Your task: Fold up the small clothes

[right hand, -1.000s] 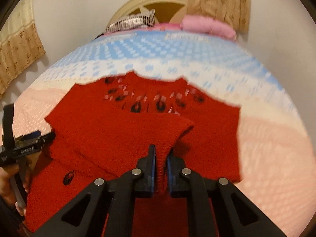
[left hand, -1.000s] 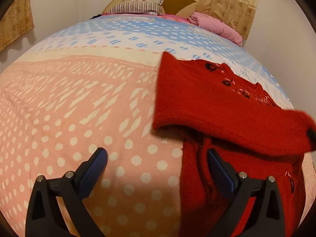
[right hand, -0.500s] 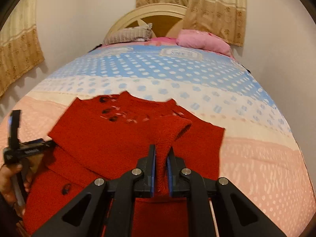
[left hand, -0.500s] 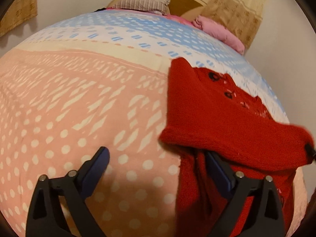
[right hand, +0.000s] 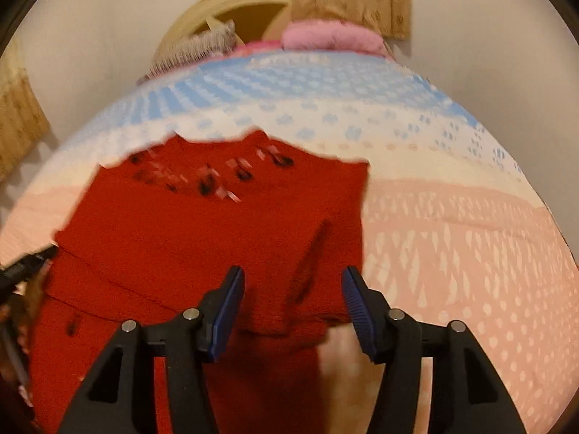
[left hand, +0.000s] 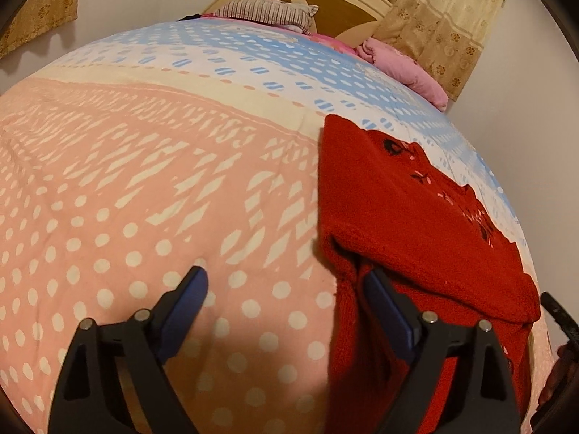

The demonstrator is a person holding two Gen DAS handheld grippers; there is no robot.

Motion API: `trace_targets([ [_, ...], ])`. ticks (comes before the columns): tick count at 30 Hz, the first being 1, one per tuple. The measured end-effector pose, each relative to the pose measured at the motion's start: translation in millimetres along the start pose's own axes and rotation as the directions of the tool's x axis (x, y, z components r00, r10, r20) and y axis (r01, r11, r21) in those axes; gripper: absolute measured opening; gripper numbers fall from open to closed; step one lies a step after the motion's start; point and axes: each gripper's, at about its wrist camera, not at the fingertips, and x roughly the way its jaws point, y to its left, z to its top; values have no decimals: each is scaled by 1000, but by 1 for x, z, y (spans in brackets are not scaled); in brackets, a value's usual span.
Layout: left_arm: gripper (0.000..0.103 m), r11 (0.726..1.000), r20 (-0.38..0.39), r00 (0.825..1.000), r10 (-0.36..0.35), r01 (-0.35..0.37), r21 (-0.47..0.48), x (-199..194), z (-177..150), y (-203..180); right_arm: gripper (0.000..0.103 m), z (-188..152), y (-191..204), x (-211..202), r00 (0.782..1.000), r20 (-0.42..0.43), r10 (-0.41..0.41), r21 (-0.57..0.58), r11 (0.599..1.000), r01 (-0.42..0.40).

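A small red knit sweater [left hand: 416, 224] with dark embroidered flowers lies flat on the bed, also seen blurred in the right wrist view [right hand: 199, 231]. Its sleeve [right hand: 318, 275] is folded in over the body. My right gripper [right hand: 293, 273] hovers over that sleeve with its jaws opening; the sleeve lies below them and the pads do not press it. My left gripper [left hand: 286, 275] stands wide with its jaws closing slowly. Its right finger [left hand: 383, 300] is over the sweater's left edge and its left finger is over bare bedspread.
The bedspread [left hand: 144, 181] is pink with white dots near me and blue and white farther off. A striped pillow [left hand: 264, 11], a pink pillow [left hand: 401, 61] and a cream headboard [left hand: 325, 0] stand at the far end. A hand with the left gripper [right hand: 25, 267] shows at the left edge.
My right gripper opened and let go of the sleeve, which now rests on the sweater's body. The left gripper's jaws narrowed a little and the hand rolled slightly.
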Motion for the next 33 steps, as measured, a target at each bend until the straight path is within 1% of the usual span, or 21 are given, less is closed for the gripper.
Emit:
trace_targets([
  [2, 84, 999, 16, 1000, -17, 18, -47, -3, 0, 8, 59, 3, 11, -8, 997, 22, 78, -8, 997, -78],
  [4, 84, 995, 30, 998, -57, 59, -79, -5, -1, 15, 63, 3, 21, -5, 990, 12, 142, -14, 990, -142],
  [7, 84, 995, 36, 997, -62, 65, -75, -7, -1, 14, 64, -4, 33, 7, 990, -17, 139, -50, 989, -140],
  [10, 84, 995, 80, 996, -50, 57, -87, -18, -3, 15, 64, -12, 28, 11, 987, -14, 161, -20, 987, -161],
  [11, 90, 994, 108, 994, -27, 39, -105, -24, -3, 17, 64, -14, 23, 10, 986, -3, 170, -2, 986, -170],
  [12, 100, 992, 146, 989, 4, 14, -125, -33, -4, 19, 64, -15, 20, 8, 985, 8, 170, 7, 985, -170],
  [13, 103, 991, 166, 986, 20, 3, -135, -38, -5, 21, 64, -14, 15, 7, 986, 25, 165, 20, 986, -166],
  [14, 103, 990, 183, 983, 28, -2, -140, -41, -3, 20, 64, -12, 11, 7, 987, 36, 156, 33, 987, -157],
  [15, 103, 992, 194, 981, 20, 5, -130, -44, 0, 15, 64, -11, 9, 6, 988, 39, 148, 40, 988, -150],
  [17, 103, 996, 183, 983, 16, 0, -88, -41, 8, 3, 64, -7, 7, 9, 991, 35, 130, 59, 989, -132],
  [20, 103, 1000, 142, 990, 5, -8, 22, -27, 23, -29, 64, -5, 12, 16, 993, 15, 120, 59, 991, -121],
  [23, 103, 987, 117, 989, 91, -105, 123, -8, 31, -52, 64, -9, 22, 20, 992, 2, 127, 34, 991, -127],
  [24, 103, 974, 106, 983, 152, -167, 152, 4, 34, -55, 64, -10, 26, 22, 991, -5, 132, 25, 991, -132],
  [25, 103, 962, 96, 976, 197, -211, 172, 12, 34, -56, 64, -12, 29, 23, 991, -9, 134, 19, 991, -133],
  [26, 103, 942, 61, 963, 261, -268, 201, 26, 35, -53, 64, -13, 31, 24, 991, -13, 133, 13, 991, -133],
  [27, 103, 941, 30, 961, 275, -276, 195, 34, 35, -45, 64, -13, 32, 25, 991, -15, 132, 6, 991, -132],
  [28, 103, 956, 18, 969, 246, -246, 163, 32, 34, -36, 64, -13, 34, 25, 991, -15, 132, 1, 991, -132],
  [29, 103, 964, 7, 971, 240, -239, 118, 31, 36, -25, 64, -12, 34, 25, 991, -12, 134, 1, 991, -134],
  [30, 103, 958, -1, 962, 274, -272, 88, 32, 37, -17, 64, -10, 33, 24, 991, -6, 137, 4, 991, -137],
  [32, 103, 968, -18, 970, 244, -242, 67, 34, 37, -7, 64, -7, 32, 24, 990, 1, 143, 15, 990, -143],
  [33, 103, 966, -15, 969, 248, -246, 80, 33, 37, -8, 64, -6, 31, 24, 989, 3, 145, 20, 989, -145],
])
